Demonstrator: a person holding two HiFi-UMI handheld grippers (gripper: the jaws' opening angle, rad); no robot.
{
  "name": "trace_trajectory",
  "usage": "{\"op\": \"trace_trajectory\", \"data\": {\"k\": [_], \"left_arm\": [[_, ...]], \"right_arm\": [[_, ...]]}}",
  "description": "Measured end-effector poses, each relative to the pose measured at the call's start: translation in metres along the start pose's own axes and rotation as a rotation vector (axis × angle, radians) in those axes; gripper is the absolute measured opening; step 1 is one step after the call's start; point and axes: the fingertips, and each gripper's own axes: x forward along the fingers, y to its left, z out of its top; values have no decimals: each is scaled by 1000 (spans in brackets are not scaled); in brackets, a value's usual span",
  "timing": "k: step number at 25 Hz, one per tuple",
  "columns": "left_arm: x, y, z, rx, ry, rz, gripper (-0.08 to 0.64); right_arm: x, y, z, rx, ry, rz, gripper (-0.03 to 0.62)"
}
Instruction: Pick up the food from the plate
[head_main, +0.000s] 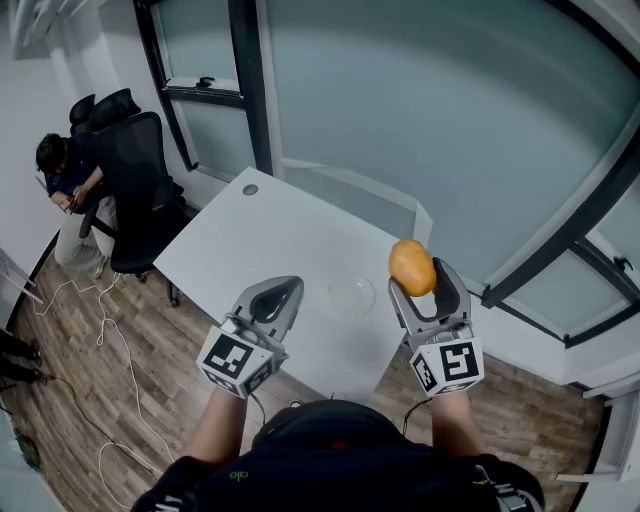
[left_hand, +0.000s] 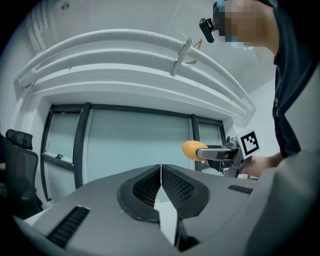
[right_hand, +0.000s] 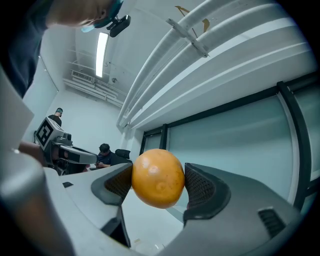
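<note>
Right gripper (head_main: 420, 278) clamped on a round orange piece of food (right_hand: 157, 178), one ribbed pad against each side, the food held in the air off the clear plate (head_main: 350, 296) (see-through, faint against the tabletop); left gripper (head_main: 280, 292) level beside it, jaws pressed together on nothing. Plate lies on the white table (head_main: 250, 235), between the two grippers in the head view, near the table's front edge. Farther off: black office chairs (head_main: 135, 165) at the table's left end, a seated person (head_main: 62, 172) bent forward beside them, and a frosted glass wall (head_main: 400, 100) behind the table.
</note>
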Motion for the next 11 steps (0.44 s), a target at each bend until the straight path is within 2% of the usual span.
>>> {"op": "trace_trajectory", "data": {"k": [11], "left_arm": [[1,-3,-5,10,13,1,26]], "right_arm": [[-1,-2,1,-10,0,7,341]]}}
